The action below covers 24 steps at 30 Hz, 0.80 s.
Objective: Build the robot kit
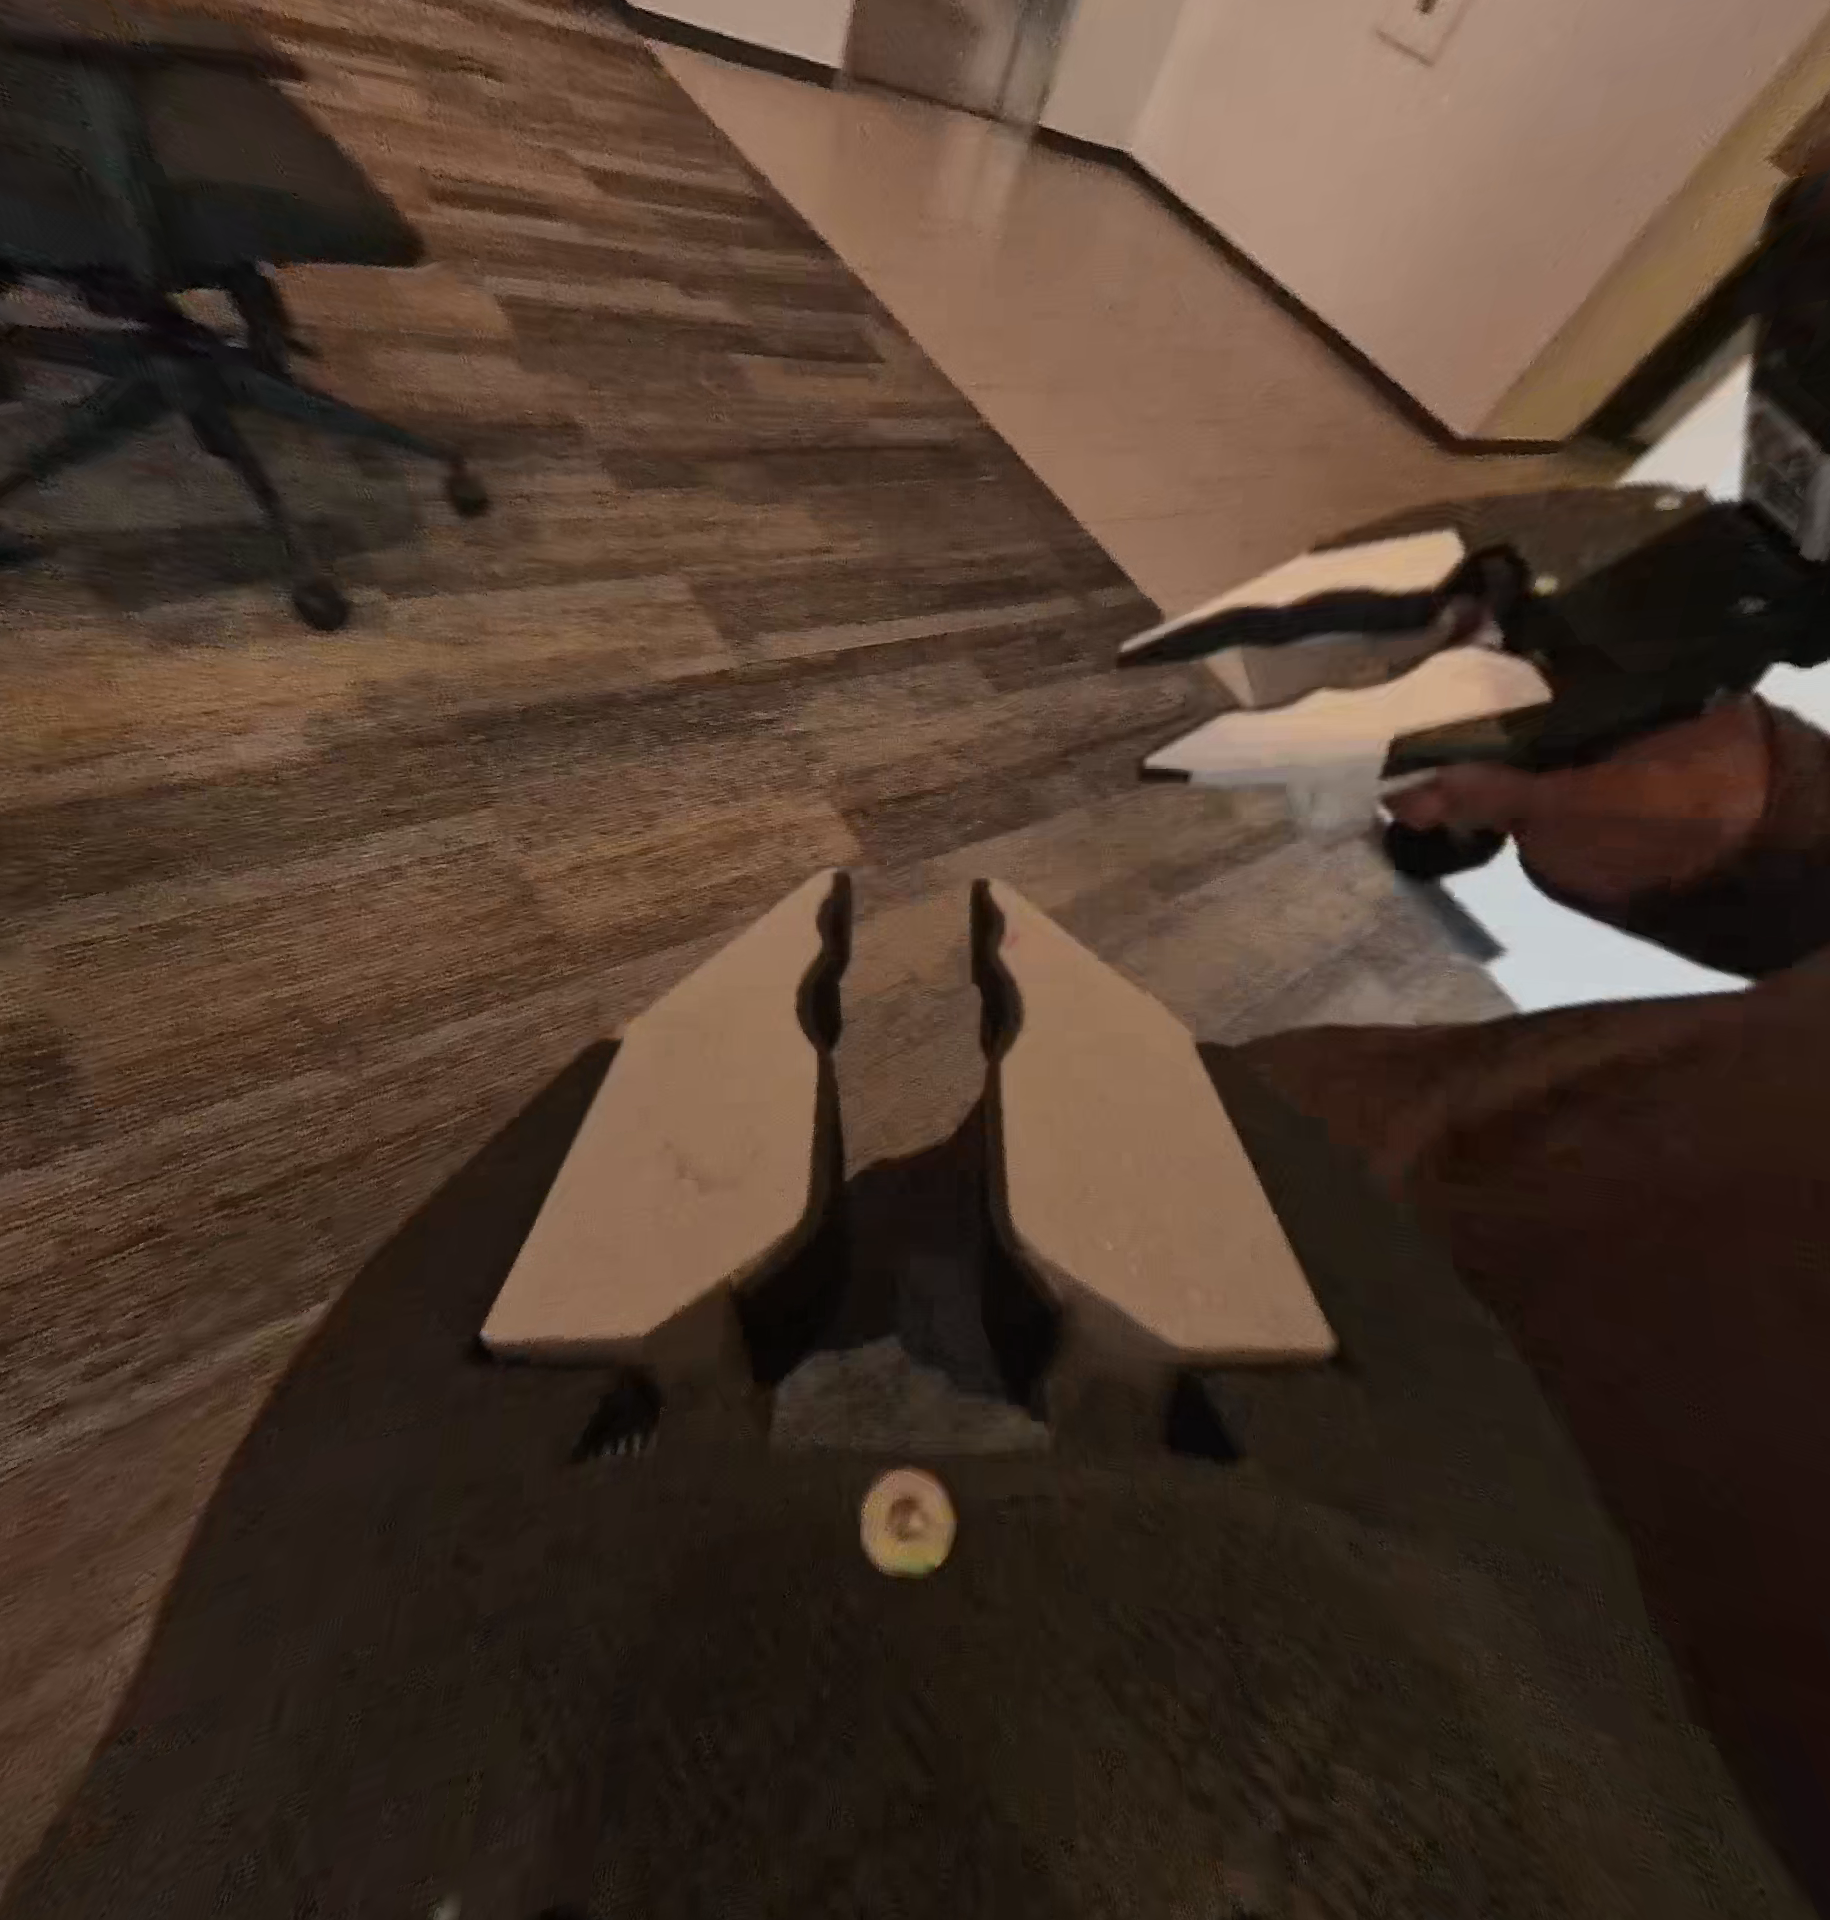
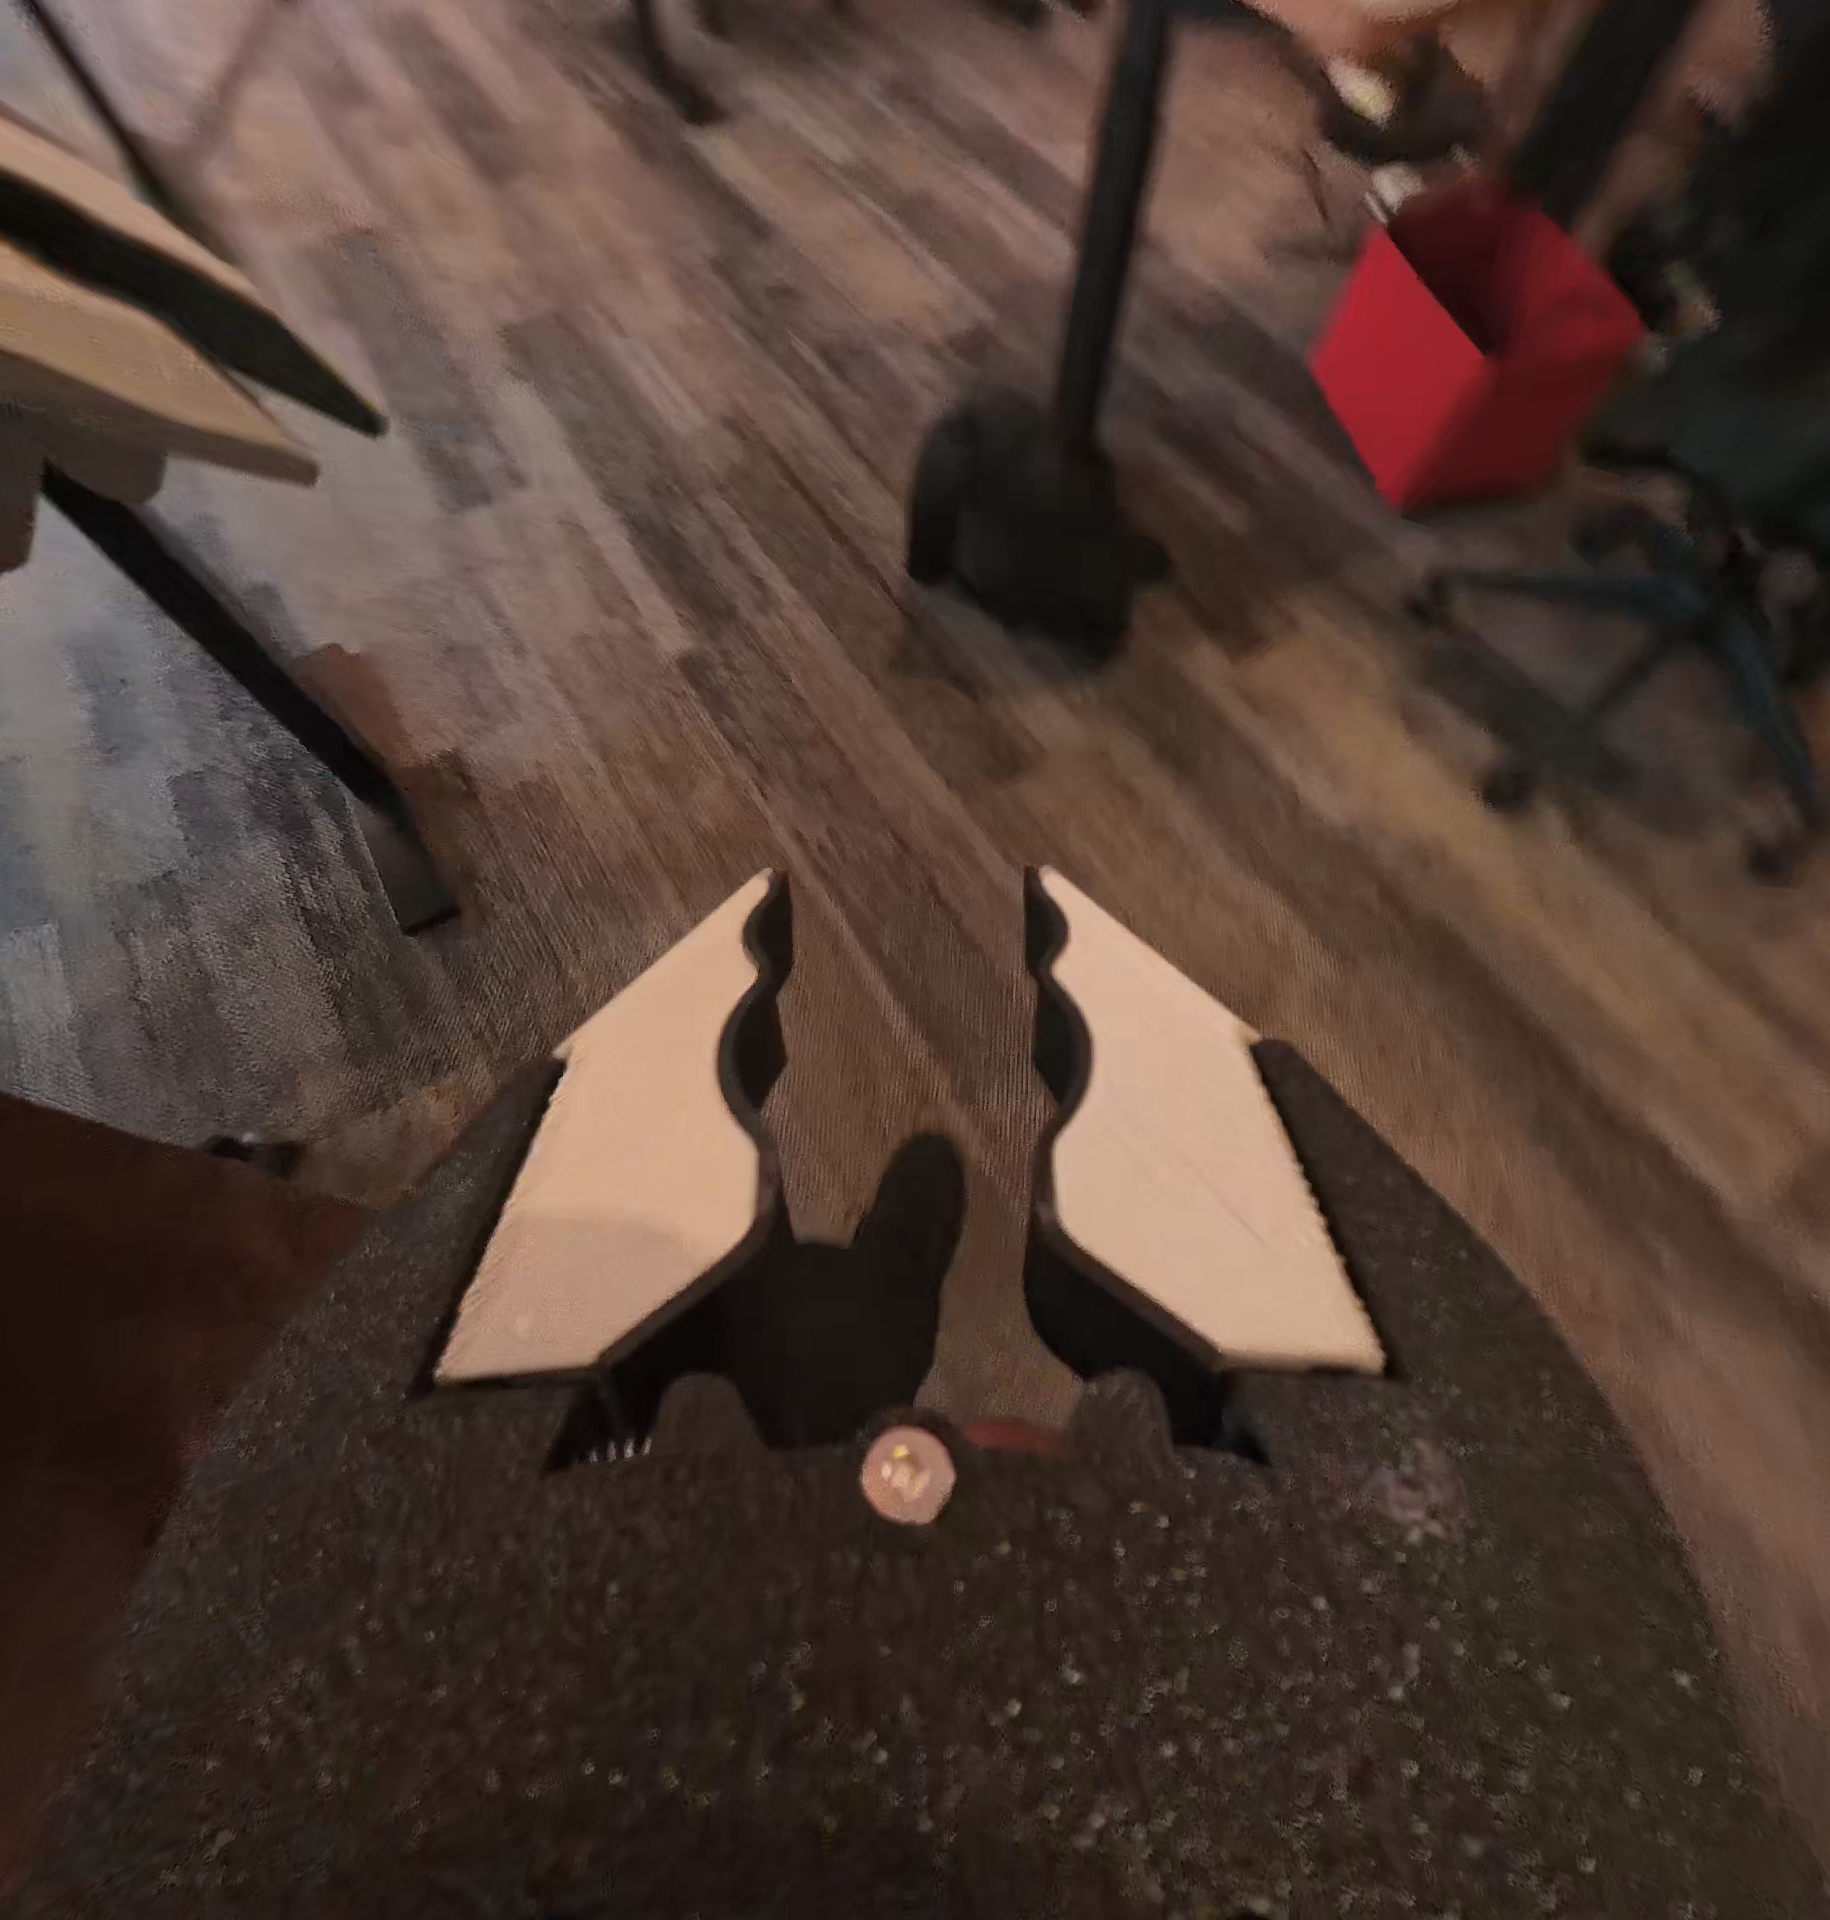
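brown and grey striped carpet [image 1: 475,831] fills most of both views, and everything's pretty blurry. left hand-held gripper [image 1: 911,883] hangs over the carpet with its two tan fingers [image 1: 682,1174] a narrow gap apart, nothing between them, just floor showing through. its long axis points away from the camera toward a pale hard floor strip [image 1: 1046,312] and the white wall [image 1: 1410,187]. right hand-held gripper [image 2: 906,883] is spread a bit wider, also empty, pointing out over the carpet toward one black stand base [image 2: 1025,520]. from the left wrist view you can see the right one off to the side [image 1: 1181,686], held in a hand [image 1: 1638,810], lying roughly sideways with tips pointing left, two fingers apart. from the right wrist view the left one's fingers poke in at the upper left edge [image 2: 111,312]. one black office chair [image 1: 163,260] sits on the carpet well away from the left one. near the stand there's one red box [image 2: 1462,364] and another chair base [image 2: 1669,644]. neither is touching anything.
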### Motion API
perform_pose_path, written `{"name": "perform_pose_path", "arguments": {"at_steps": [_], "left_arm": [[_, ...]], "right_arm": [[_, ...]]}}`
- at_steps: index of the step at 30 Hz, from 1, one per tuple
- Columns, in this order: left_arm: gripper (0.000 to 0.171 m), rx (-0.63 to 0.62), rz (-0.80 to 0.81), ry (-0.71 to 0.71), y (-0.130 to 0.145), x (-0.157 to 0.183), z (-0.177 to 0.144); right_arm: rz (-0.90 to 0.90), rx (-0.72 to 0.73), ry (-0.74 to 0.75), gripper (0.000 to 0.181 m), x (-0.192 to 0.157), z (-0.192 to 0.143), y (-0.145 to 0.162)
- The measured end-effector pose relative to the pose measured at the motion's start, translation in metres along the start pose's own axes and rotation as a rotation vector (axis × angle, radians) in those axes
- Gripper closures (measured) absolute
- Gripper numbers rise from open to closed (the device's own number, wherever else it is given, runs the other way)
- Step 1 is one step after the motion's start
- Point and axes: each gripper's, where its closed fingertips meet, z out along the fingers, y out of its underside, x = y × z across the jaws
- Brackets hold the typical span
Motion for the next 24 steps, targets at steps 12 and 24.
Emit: {"name": "perform_pose_path", "arguments": {"at_steps": [12,24], "left_arm": [[0.140,0.113,-0.259,-0.499,-0.027,-0.321,-0.118],[0.139,0.262,0.036,-0.665,-0.153,-0.694,-0.318]], "right_arm": [[-0.437,0.009,-0.580,0.131,-0.091,0.348,-0.292],[-0.453,0.034,-0.570,0.116,-0.228,0.644,-0.504]]}}
